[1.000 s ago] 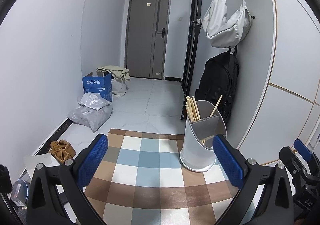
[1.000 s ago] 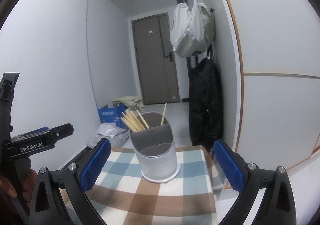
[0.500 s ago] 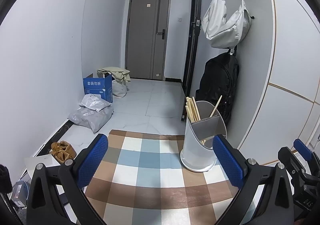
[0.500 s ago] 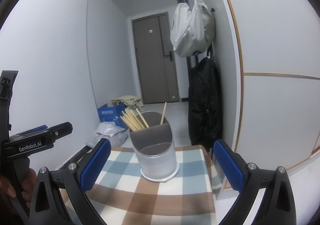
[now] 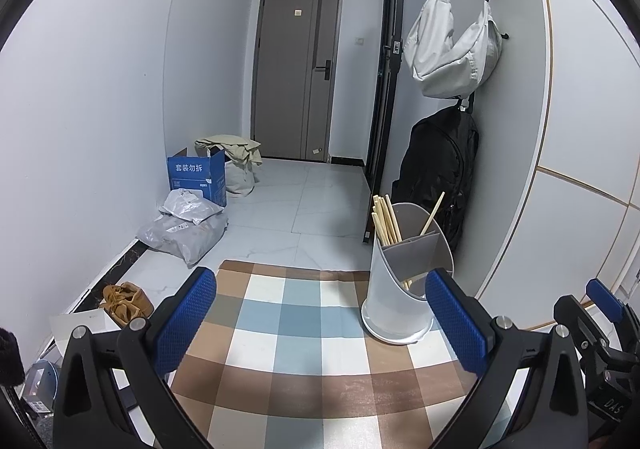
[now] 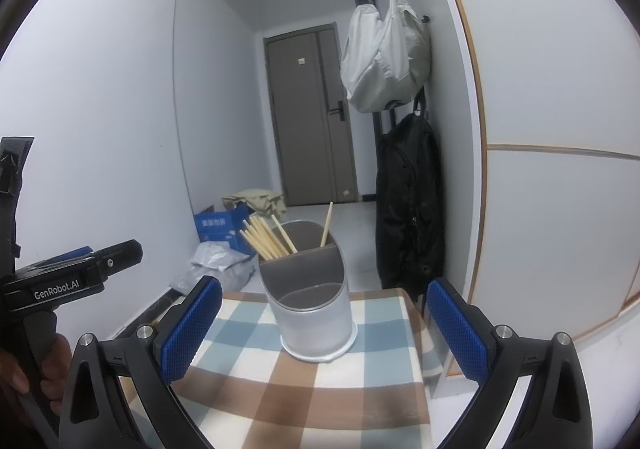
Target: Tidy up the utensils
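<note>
While both tongs gape empty, utensil holder near cloth right edge (chopsticks inside).

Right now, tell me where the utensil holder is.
The utensil holder stands upright on the checked cloth, centred ahead in the right wrist view; in the left wrist view it sits right of centre, near the hanging black backpack.

Left gripper: jaws spread wide, nothing between blue pads, level, above checked cloth. Seen from right wrist view as black body with person's hand wrapped round grip.
Right gripper: jaws spread wide, empty, above same cloth. From left wrist view, sits just right of left gripper.
</note>
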The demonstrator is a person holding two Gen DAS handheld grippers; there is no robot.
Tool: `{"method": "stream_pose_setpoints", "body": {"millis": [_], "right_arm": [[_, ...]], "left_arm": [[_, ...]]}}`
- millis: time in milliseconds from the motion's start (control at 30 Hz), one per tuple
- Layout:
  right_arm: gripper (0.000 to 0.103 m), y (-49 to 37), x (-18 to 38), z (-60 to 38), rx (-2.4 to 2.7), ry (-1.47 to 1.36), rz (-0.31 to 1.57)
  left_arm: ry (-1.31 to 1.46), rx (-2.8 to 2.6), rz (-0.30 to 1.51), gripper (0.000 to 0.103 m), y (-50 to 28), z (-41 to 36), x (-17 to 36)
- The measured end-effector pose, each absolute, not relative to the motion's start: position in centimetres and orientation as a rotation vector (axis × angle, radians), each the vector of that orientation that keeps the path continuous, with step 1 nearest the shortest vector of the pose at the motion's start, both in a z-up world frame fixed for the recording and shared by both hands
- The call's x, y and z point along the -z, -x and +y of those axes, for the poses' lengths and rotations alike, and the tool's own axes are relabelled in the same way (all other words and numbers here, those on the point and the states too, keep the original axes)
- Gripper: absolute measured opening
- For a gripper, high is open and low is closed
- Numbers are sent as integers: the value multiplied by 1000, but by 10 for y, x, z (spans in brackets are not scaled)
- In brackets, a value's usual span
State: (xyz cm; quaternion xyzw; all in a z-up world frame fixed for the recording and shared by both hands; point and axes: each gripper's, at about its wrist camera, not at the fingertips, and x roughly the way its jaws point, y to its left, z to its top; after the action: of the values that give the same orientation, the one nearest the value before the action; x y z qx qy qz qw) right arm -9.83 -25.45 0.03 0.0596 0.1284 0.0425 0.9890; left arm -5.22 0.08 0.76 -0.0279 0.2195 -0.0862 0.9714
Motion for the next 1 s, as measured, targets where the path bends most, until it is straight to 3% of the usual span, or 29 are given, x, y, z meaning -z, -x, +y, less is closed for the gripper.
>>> {"method": "stream_pose_setpoints", "body": {"millis": [1000], "right_arm": [[103,98,1,-255,-89,-113,266]], "left_arm": [[76,180,457,102,53,2,-9]]}}
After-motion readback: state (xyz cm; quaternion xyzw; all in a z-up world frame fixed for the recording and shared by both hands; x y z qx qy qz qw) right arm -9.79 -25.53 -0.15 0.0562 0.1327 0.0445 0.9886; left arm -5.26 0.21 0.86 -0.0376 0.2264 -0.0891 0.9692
